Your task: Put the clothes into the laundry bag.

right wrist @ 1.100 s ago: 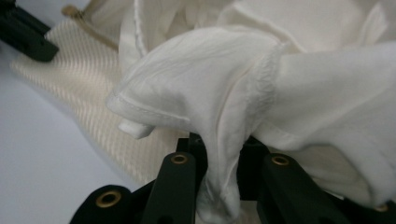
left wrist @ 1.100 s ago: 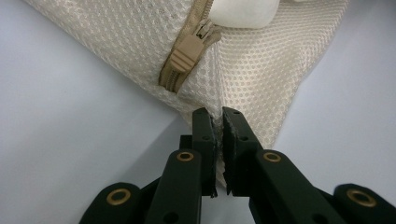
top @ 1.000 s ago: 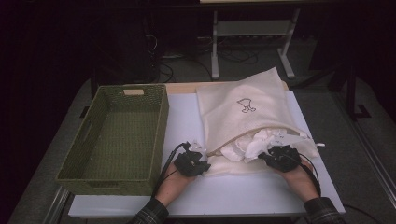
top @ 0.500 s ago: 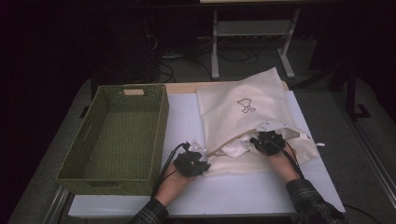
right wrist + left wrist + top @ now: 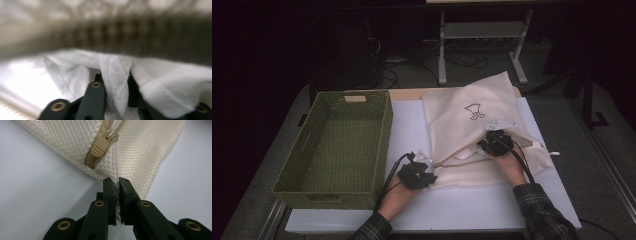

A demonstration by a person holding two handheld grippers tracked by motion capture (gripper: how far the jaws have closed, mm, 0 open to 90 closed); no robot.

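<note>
From the high view, your left gripper (image 5: 418, 172) sits at the near-left corner of the mesh laundry bag (image 5: 477, 107), which lies flat on the worktop (image 5: 412, 125) just to the right of the green woven basket (image 5: 337, 145). Your right gripper (image 5: 496, 142) is pushed in under the bag's upper layer at its open mouth, so it is the hand nearer the contents. The bag's mouth runs roughly across the worktop from your left gripper toward your right, and the basket lies well off to the left of both.

In the left gripper view, your left gripper (image 5: 117, 190) is pinched tight on the bag's corner fabric (image 5: 140, 152), with the tan zipper slider (image 5: 98, 148) just above and left of the jaw tips.

In the right gripper view, your right gripper (image 5: 115, 82) is inside the bag with a fold of white cloth (image 5: 115, 75) lying between its jaws. They have just been opening, and whether the pads press on the fold cannot be told. The mesh is blurred overhead. To bring the cloth out, I judge you must draw it back toward you through the mouth.
</note>
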